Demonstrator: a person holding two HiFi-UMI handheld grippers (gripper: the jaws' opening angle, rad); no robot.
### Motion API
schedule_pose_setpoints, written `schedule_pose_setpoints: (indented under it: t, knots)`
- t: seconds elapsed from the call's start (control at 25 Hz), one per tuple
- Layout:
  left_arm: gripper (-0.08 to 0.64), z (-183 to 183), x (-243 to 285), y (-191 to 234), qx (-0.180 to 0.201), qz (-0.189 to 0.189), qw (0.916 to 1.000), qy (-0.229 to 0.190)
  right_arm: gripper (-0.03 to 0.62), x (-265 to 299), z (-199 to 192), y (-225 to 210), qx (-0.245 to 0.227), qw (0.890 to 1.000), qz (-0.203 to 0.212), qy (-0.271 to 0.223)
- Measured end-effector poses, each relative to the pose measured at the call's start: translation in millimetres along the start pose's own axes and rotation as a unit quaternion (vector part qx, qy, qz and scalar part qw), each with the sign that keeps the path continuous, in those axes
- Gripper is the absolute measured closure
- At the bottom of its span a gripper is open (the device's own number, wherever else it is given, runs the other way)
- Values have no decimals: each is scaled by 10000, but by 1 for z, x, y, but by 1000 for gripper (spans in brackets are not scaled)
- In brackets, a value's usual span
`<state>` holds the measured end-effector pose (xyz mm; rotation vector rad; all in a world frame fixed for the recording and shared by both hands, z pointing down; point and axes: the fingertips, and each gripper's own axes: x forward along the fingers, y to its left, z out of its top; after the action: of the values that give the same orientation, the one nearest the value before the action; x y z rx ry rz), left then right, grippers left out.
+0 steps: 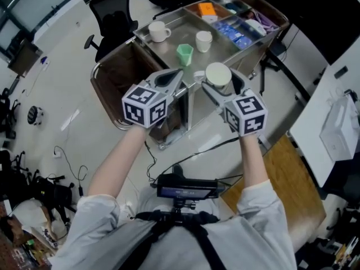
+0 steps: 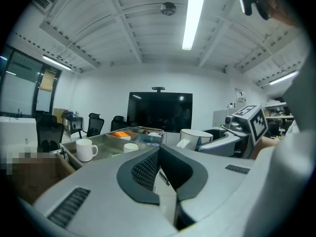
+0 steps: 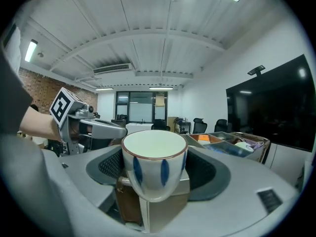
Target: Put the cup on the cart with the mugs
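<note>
Mugs stand on the steel cart at twelve o'clock. Our left gripper hangs empty, fingers together, simply spare. At its three o'clock, the right gripper has its fingers clamped on the blue-striped cup, upright and rim level, ready for setting down among them.

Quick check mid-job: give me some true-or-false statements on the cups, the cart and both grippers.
1. The right gripper holds a cup. True.
2. That cup is set down on the cart. False: it is in the air, clamped between the jaws.
3. The left gripper holds the green cup. False: the green cup stands on the cart, and the left gripper is shut and empty.
4. A white mug with a handle stands on the cart. True.
5. The held cup has blue marks on its side. True.
</note>
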<state>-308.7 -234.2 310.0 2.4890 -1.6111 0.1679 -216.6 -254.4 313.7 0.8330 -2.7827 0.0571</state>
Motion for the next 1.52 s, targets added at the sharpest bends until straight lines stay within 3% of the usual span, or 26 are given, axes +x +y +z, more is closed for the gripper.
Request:
schedule_pose_setpoints:
  t: [0.36,0.68,1.0,1.2,1.52]
  knots:
    - [557,36,30,79,-122,118,9998,-119,202,97,54,-28,1,10000,-37,79]
    - [557,53,84,150,-171,566,9983,-14,202,196,72,-91,190,9996,16,204]
    - [557,60,135,206,-394,920,9950,23,202,290,102,-129,43,9994,90,327]
    - [557,53,156,235,-514,1065,9929,117,202,344,96,-144,167,9985,90,520]
    - [557,30,174,269,-764,1270,9885,284,202,407,51,-165,505,9942,-39,948]
